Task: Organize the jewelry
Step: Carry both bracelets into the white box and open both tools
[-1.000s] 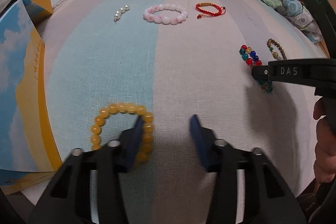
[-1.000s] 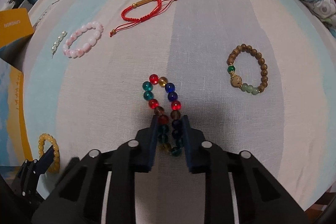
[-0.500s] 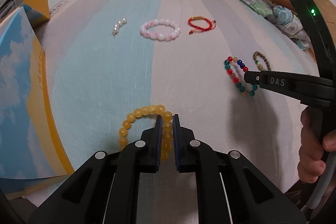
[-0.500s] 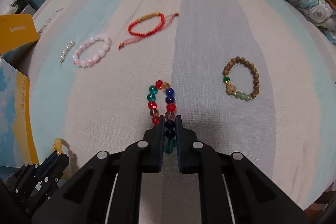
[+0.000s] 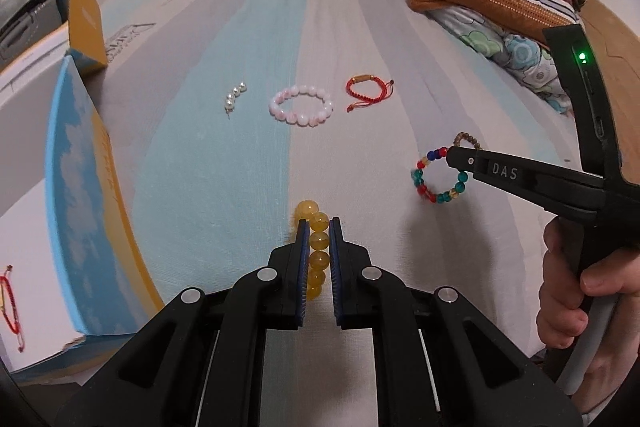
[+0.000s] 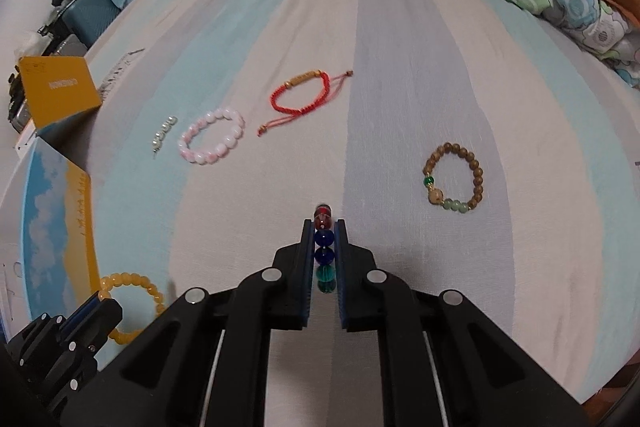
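From the left wrist, the left gripper (image 5: 318,227) is clamped on the yellow bracelet (image 5: 316,247), edge-on, long axis running away from the camera. From the right wrist, the right gripper (image 6: 324,227) pinches the multicolour bracelet (image 6: 324,247) likewise, seemingly lifted off the striped sheet (image 6: 400,67)

Left gripper (image 5: 319,227): jaws nearly closed, clamped on a string of yellow beads (image 5: 318,255); fingers level, pointing forward over the bed.
Right gripper (image 6: 324,227): jaws nearly closed, clamped on a multicoloured bead bracelet (image 6: 324,247), which hangs as a loop from the tip in the left wrist view.
Right hand (image 5: 568,291): bare, fingers wrapped round the handle of the right gripper.
Left hand: not visible.
Relative position: grippers apart, side by side.
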